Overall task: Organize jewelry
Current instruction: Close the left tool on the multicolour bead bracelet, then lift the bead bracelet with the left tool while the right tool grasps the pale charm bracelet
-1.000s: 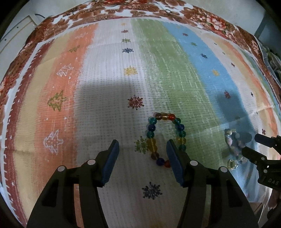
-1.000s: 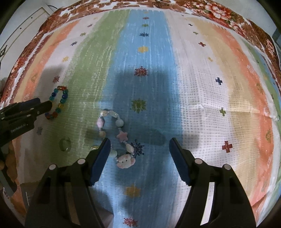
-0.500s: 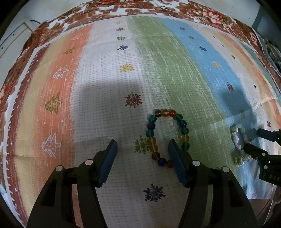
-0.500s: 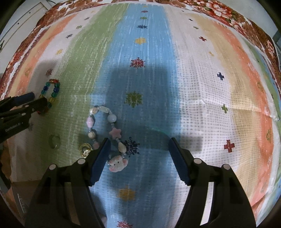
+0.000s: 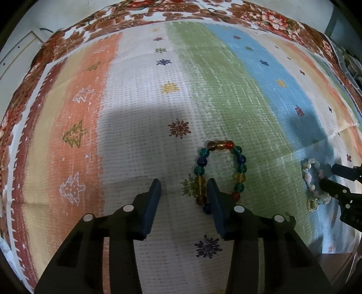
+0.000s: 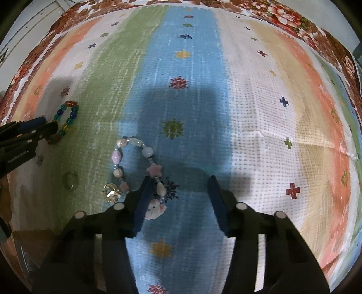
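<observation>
A multicoloured glass bead bracelet lies on the striped cloth, its near end beside the right finger of my left gripper, which is open and empty. The bracelet also shows in the right wrist view. A pastel charm bracelet with a pink star and a white plush charm lies by the left finger of my right gripper, also open and empty; the finger overlaps its near end. The charm bracelet shows in the left wrist view. A gold ring and a dark ring lie left of it.
A striped woven cloth with snowflake and tree motifs covers the table over a floral cloth. The table's near edge shows at the lower left of the right wrist view. The left gripper's body sits at that view's left edge.
Both grippers have narrowed their jaws somewhat and shifted slightly over the cloth. The left gripper's right finger now sits closer to the bead bracelet. The jewelry has not moved.
</observation>
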Demonstrator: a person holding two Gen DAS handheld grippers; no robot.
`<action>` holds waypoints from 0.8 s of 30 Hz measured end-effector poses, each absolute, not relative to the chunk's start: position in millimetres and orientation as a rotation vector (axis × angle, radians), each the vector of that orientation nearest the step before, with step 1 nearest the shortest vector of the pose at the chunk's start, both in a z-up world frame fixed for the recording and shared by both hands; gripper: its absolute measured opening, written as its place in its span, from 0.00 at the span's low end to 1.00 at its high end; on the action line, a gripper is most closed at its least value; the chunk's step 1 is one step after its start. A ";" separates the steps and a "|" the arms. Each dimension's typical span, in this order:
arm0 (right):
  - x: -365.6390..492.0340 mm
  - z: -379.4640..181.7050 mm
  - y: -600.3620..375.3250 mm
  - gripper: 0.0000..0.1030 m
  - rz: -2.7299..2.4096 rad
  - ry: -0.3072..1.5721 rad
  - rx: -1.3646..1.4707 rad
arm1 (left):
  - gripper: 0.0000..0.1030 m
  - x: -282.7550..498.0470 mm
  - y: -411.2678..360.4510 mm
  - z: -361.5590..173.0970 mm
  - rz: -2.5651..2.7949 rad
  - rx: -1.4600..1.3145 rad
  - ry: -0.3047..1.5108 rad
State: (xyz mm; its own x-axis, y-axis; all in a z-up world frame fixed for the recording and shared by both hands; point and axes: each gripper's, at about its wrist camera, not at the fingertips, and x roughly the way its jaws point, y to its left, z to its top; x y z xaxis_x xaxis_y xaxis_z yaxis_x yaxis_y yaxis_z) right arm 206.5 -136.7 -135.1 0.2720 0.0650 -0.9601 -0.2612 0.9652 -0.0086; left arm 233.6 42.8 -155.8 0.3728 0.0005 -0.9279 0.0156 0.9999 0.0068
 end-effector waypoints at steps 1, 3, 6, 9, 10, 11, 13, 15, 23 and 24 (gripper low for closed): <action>205.8 -134.9 -135.4 0.41 0.226 1.277 -0.183 | 0.37 233.6 42.2 -156.0 -0.014 0.022 1.189; 204.7 -134.5 -133.6 0.33 0.237 1.277 -0.188 | 0.33 233.7 41.9 -156.0 -0.018 0.029 1.190; 204.0 -134.3 -133.8 0.27 0.247 1.278 -0.190 | 0.28 234.0 41.8 -155.7 -0.020 0.033 1.192; 203.6 -133.9 -132.4 0.16 0.266 1.280 -0.195 | 0.16 234.0 42.0 -156.1 -0.019 0.034 1.193; 203.0 -133.7 -131.0 0.13 0.277 1.280 -0.203 | 0.09 233.8 42.1 -156.1 -0.021 0.034 1.194; 203.1 -134.7 -129.2 0.10 0.279 1.279 -0.206 | 0.09 233.6 42.7 -156.0 -0.022 0.030 1.194; 203.0 -134.4 -127.9 0.09 0.281 1.276 -0.214 | 0.09 233.5 44.5 -155.8 -0.024 0.015 1.193; 202.7 -133.8 -127.0 0.09 0.282 1.273 -0.214 | 0.09 233.2 45.4 -155.2 -0.024 0.003 1.194; 200.2 -120.9 -125.7 0.09 0.288 1.245 -0.207 | 0.09 229.9 42.7 -143.6 -0.025 0.005 1.169; 198.4 -116.8 -125.2 0.09 0.293 1.235 -0.206 | 0.09 229.3 41.6 -140.5 -0.028 0.004 1.163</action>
State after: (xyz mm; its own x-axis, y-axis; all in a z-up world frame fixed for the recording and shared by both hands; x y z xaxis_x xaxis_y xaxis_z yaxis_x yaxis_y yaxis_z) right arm 198.4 -125.2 -116.8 0.2994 0.1082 -0.9480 -0.3295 0.9442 0.0038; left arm 229.3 41.6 -140.5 0.3961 -0.0202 -0.9180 0.0246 0.9996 -0.0114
